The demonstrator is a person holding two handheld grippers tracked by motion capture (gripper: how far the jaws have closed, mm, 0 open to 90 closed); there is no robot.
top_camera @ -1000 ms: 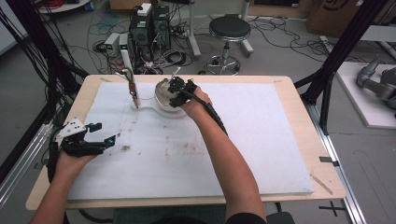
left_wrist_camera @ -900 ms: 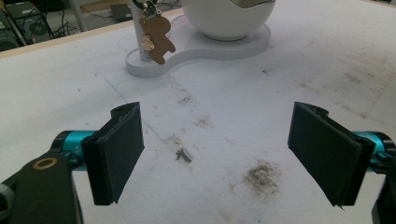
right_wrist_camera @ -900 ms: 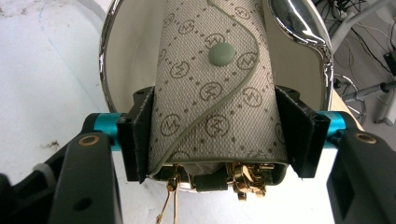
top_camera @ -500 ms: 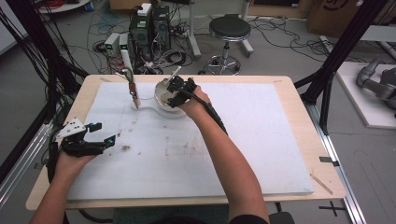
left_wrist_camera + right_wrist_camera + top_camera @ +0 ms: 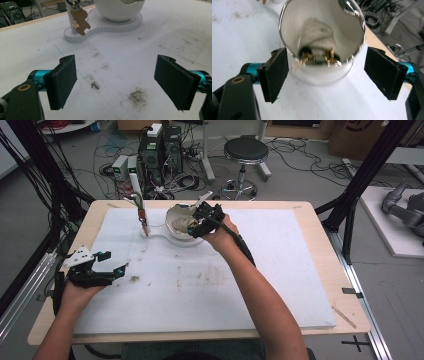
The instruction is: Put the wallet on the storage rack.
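Right gripper (image 5: 196, 224) jaws wide, astride round white bowl-shaped shell with mirror-bright lining (image 5: 322, 37) on flat white stand (image 5: 117, 23) at table's far edge, likely lining up a grasp; left gripper (image 5: 102, 267) likewise wide, empty, parked near left edge, well apart.

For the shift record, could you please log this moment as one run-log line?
right gripper: open, jaws either side of bowl opening | left gripper: open, over the mat | keychain figure: hanging on post
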